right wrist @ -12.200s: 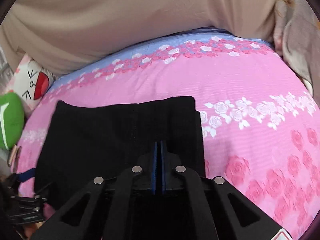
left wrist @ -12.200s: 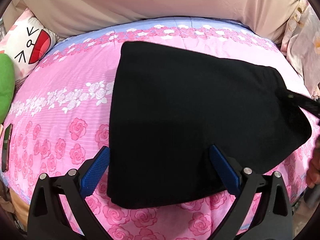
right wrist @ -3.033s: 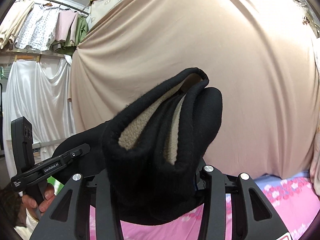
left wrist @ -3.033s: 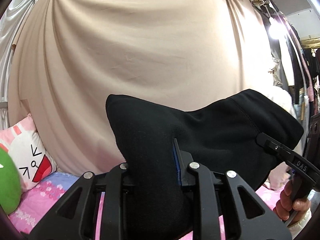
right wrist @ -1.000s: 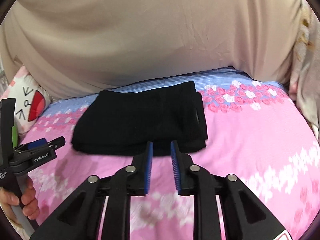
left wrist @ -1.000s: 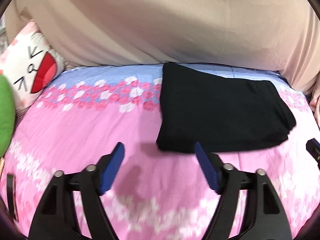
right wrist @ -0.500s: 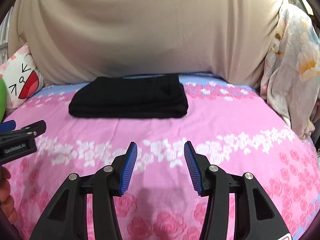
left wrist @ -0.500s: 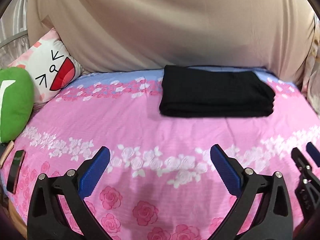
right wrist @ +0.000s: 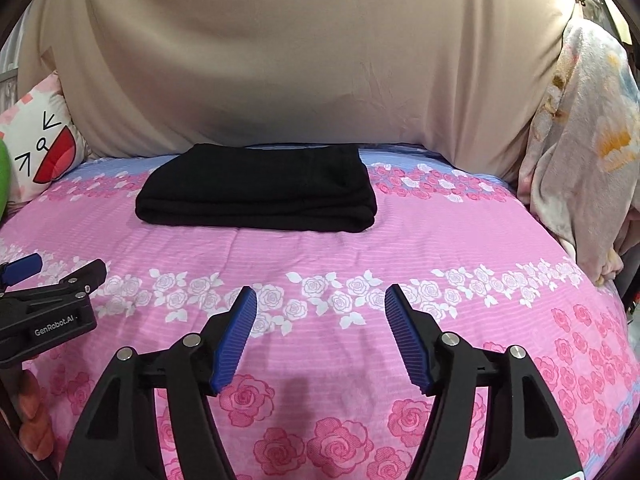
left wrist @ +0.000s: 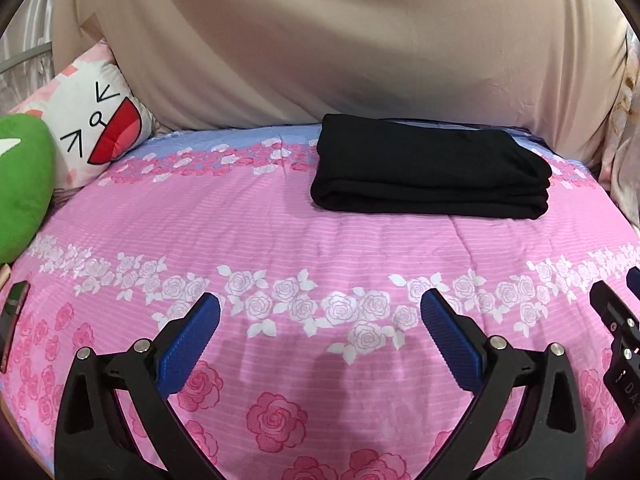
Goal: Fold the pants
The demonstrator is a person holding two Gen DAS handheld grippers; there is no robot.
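Observation:
The black pants (left wrist: 428, 170) lie folded into a thick rectangle at the far side of the pink rose bedspread (left wrist: 280, 248), close to the beige curtain. The right wrist view shows the same folded pants (right wrist: 260, 192) lying flat and untouched. My left gripper (left wrist: 320, 312) hovers over the near half of the bed, jaws wide open and empty. My right gripper (right wrist: 320, 304) is also well short of the pants, its jaws opening with nothing between them. Each gripper appears at the edge of the other's view.
A cartoon-face pillow (left wrist: 92, 120) and a green cushion (left wrist: 20, 188) sit at the left. A dark phone-like object (left wrist: 12, 320) lies at the left bed edge. Pale floral fabric (right wrist: 580, 140) hangs at the right. A beige curtain (right wrist: 300, 48) backs the bed.
Both grippers have pulled back from the folded pants toward the near side of the bed. The right jaws have spread from nearly shut to wide apart; the left jaws widened a little.

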